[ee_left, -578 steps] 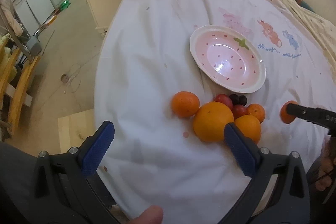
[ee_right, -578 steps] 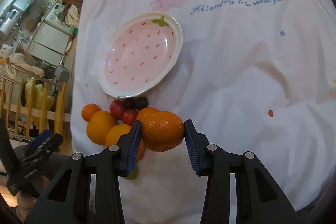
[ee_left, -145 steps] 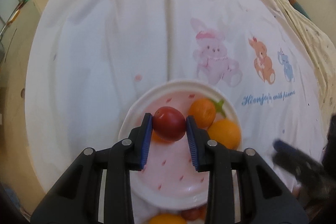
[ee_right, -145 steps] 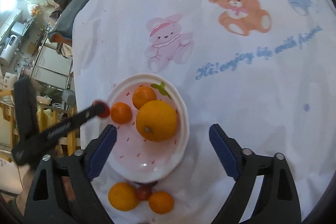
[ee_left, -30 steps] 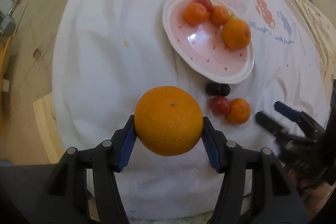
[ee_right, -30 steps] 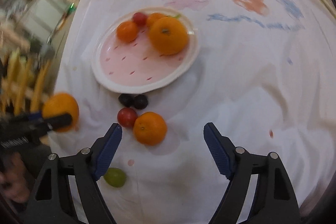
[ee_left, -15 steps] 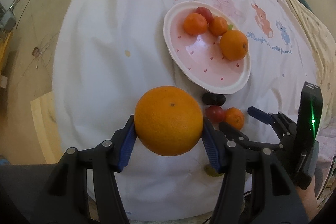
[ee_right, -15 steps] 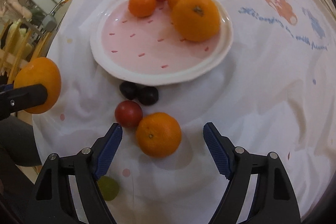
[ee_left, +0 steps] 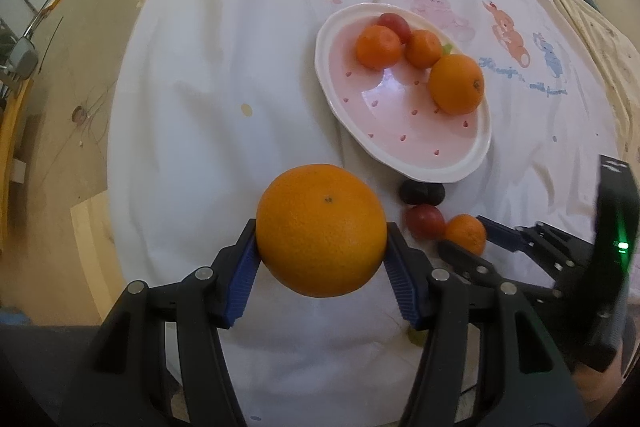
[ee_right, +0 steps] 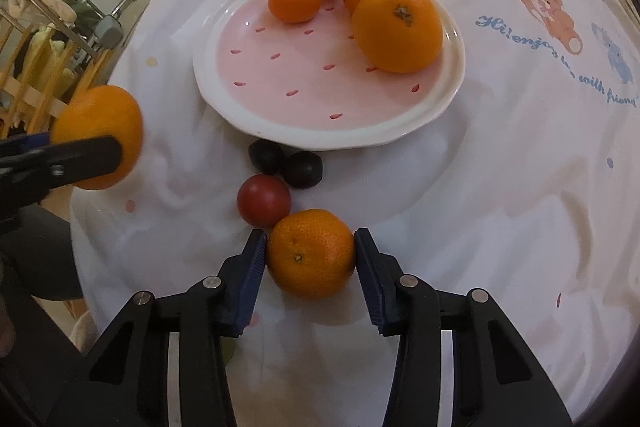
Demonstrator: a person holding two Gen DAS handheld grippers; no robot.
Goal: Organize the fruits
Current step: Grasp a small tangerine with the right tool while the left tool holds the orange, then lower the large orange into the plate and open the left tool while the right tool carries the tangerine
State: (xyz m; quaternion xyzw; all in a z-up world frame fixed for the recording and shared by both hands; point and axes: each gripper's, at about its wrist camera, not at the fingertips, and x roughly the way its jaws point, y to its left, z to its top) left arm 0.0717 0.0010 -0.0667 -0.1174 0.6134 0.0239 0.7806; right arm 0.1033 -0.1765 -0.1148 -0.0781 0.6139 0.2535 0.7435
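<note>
My right gripper [ee_right: 310, 254] jaws have just closed onto the small mandarin [ee_right: 311, 253] lying on the surface below the plate [ee_right: 448, 99], while my left gripper [ee_left: 320, 259] clamps the large orange [ee_left: 321, 229] aloft, so both can go plateward.

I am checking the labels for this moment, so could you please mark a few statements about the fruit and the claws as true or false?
1. The left claw holds a large orange. True.
2. The plate holds six fruits. False: it holds four, three oranges and one red fruit.
3. The right claw stands wide open over bare cloth. False: it has just been closing, and a small orange sits between its pads.
4. Two dark fruits lie on the cloth just off the plate. True.
5. A red fruit touches the small orange. True.
</note>
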